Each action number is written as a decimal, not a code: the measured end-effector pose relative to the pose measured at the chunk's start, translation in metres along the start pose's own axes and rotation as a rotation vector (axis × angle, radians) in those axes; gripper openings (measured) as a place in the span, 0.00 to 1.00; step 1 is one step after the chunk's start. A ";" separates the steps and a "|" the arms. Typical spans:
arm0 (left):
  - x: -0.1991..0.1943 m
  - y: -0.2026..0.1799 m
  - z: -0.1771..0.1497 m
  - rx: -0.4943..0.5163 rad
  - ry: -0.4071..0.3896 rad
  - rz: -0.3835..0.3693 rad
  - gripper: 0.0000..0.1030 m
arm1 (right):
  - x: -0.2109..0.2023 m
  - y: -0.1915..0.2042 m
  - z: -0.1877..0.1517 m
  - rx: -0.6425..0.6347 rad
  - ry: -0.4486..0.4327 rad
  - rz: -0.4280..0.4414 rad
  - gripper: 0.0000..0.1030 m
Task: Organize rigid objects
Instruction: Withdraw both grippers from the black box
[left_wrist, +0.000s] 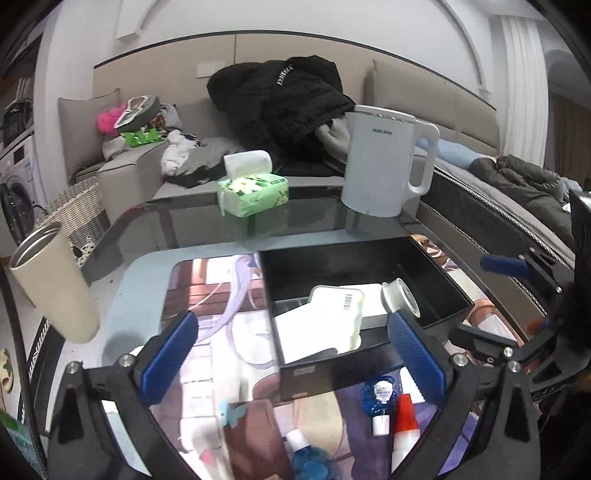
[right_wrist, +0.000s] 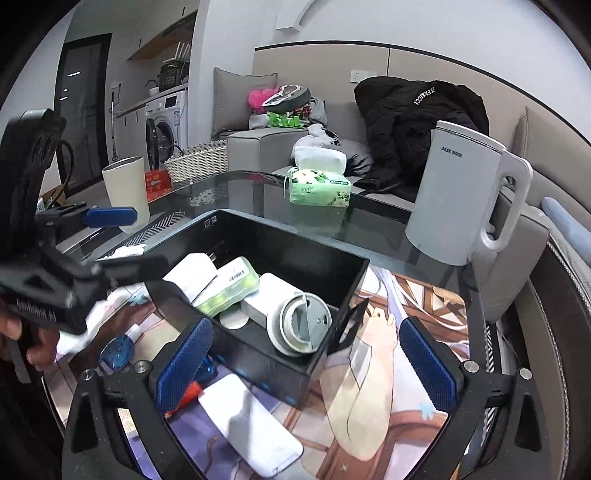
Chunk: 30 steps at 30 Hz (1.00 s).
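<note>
A black open box (left_wrist: 436, 273) (right_wrist: 255, 362) sits on a glass table over a printed mat. It holds a white charger (right_wrist: 192, 271), a green-and-white pack (left_wrist: 338, 314) (right_wrist: 229, 288) and a white cup lid (left_wrist: 400, 297) (right_wrist: 301, 325). My left gripper (left_wrist: 295, 360) is open and empty, hovering over the box's near edge. My right gripper (right_wrist: 306, 363) is open and empty above the box's near corner. In front of the box lie blue bottles (left_wrist: 380, 397), a red-capped tube (left_wrist: 404, 424) and a white flat slab (right_wrist: 251, 424).
A white kettle (left_wrist: 384, 162) (right_wrist: 458, 199) and a green tissue pack (left_wrist: 253, 194) (right_wrist: 319, 188) stand at the table's back. A beige tumbler (left_wrist: 55, 284) (right_wrist: 125, 192) stands left. A sofa with clothes lies behind the table.
</note>
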<state>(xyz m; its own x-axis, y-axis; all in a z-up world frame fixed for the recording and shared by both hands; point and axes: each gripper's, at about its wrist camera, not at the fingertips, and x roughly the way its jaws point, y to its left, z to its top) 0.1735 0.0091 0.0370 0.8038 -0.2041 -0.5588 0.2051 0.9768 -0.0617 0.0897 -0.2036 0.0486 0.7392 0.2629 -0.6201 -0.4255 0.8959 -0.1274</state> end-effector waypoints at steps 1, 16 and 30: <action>-0.004 0.002 -0.002 -0.002 -0.006 0.008 1.00 | -0.003 0.001 -0.003 -0.006 0.007 -0.001 1.00; -0.030 0.007 -0.056 0.007 0.039 0.095 1.00 | -0.008 0.009 -0.059 0.014 0.182 -0.047 1.00; -0.022 0.008 -0.069 0.026 0.110 0.102 1.00 | 0.010 -0.008 -0.068 0.044 0.297 -0.124 1.00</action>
<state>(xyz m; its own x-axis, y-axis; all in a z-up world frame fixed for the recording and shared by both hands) 0.1186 0.0262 -0.0086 0.7555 -0.0939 -0.6484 0.1407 0.9898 0.0205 0.0647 -0.2321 -0.0092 0.5964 0.0407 -0.8017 -0.3139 0.9310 -0.1862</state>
